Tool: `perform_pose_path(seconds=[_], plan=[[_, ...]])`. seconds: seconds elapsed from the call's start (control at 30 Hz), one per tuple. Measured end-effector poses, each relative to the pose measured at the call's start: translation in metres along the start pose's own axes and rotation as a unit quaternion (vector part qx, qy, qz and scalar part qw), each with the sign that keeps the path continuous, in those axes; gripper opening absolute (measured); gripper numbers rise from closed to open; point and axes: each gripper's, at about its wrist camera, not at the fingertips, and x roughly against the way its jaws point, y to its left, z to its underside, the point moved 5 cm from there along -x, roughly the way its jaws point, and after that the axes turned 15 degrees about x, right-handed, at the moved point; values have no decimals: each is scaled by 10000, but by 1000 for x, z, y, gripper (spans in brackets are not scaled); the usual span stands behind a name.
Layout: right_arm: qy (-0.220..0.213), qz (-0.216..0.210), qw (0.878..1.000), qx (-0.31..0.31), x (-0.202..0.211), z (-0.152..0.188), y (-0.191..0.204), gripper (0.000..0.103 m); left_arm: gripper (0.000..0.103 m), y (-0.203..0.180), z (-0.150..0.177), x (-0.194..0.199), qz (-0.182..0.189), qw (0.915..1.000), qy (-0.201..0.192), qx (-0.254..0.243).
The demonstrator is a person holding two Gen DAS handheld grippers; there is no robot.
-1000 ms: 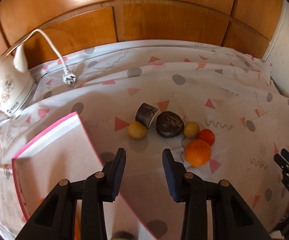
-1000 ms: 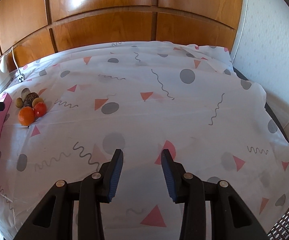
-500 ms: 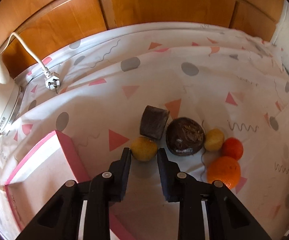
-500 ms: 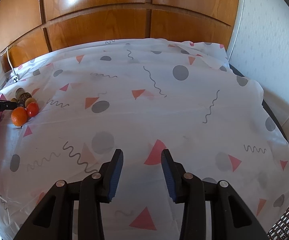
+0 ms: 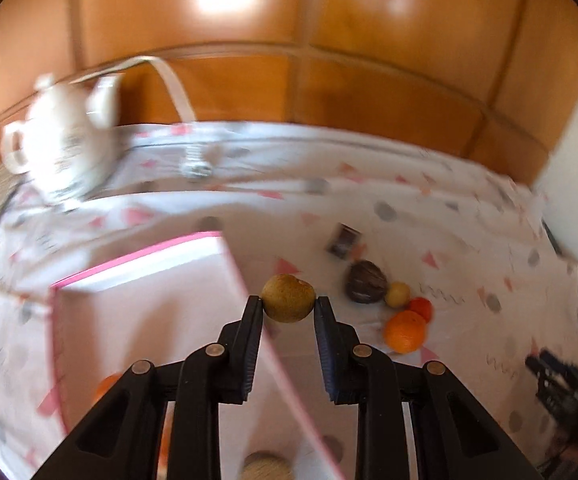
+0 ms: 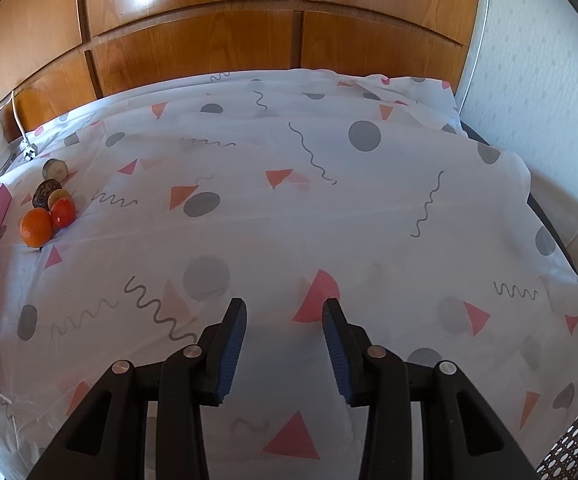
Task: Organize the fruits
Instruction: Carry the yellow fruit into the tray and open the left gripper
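Two grippers, left gripper (image 5: 288,300) and right gripper (image 6: 285,302). Six bits of fruit outside the box:
- one big orange (image 5: 405,332)
- one red-orange fruit (image 5: 423,307)
- one small yellow fruit (image 5: 397,294)
- one dark brown fruit (image 5: 367,282)
- one cut dark stub (image 5: 343,240)
- one yellow-brown fruit (image 5: 288,292), pinched in the left gripper

So two yellowish, one each of the rest. One pink-rimmed box (image 5: 137,260) with two more bits inside, one orange blob (image 5: 107,386) and one tan blob (image 5: 267,469), too smeared to name. One white kettle (image 5: 61,152), one plug (image 5: 197,168), one patterned cloth (image 6: 369,220).
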Motion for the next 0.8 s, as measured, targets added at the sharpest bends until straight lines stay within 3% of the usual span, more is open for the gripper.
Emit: perform_pose_path(seconds=[0.13,0.4,0.57,0.8], plan=[[-13,-14,10000,-10,2,1,1,40,26,35,3,20,-383,9976,-311,495],[-32,54,10000,76,8,6,5,40,27,65,23,16,-949,9917,-343,802],[34,67,10000,52,7,10,5,40,28,63,31,27,-932,9912,-529,779],[62,92,9999,67,7,15,7,40,44,58,37,54,-788,9904,-819,785]])
